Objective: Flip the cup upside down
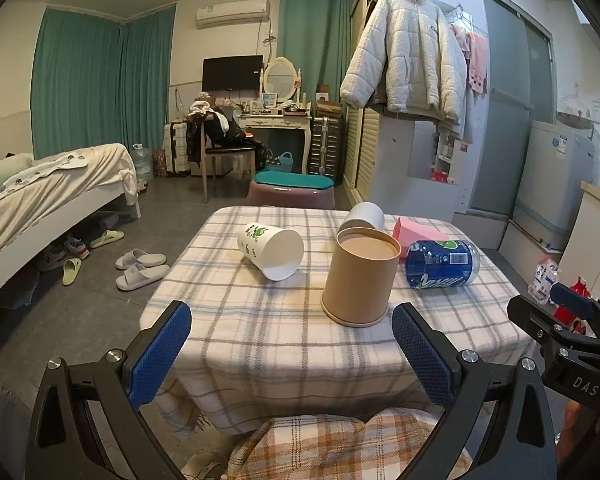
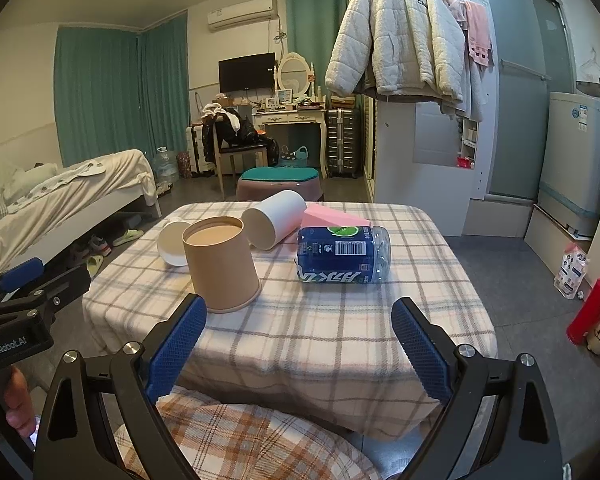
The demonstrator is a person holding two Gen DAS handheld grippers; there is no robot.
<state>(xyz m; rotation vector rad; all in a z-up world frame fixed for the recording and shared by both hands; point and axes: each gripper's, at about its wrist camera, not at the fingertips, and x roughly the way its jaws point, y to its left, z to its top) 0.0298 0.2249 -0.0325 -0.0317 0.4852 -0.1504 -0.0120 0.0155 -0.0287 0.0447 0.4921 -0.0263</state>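
Legible text, positions relative to the brown paper cup (image 1: 360, 280) standing mouth-down on the desk (image 1: 268, 336). "DAS" in pale letters on the black body of the right claw (image 1: 568, 320), at the far right of the left wrist view, well apart from the cup. "GenRobot.AI" on the black body of the left claw (image 2: 24, 284), left of the cup in the right wrist view. Blue bottle (image 2: 342, 255) lying right of the cup: barcode and large white characters on its label, not decipherable.
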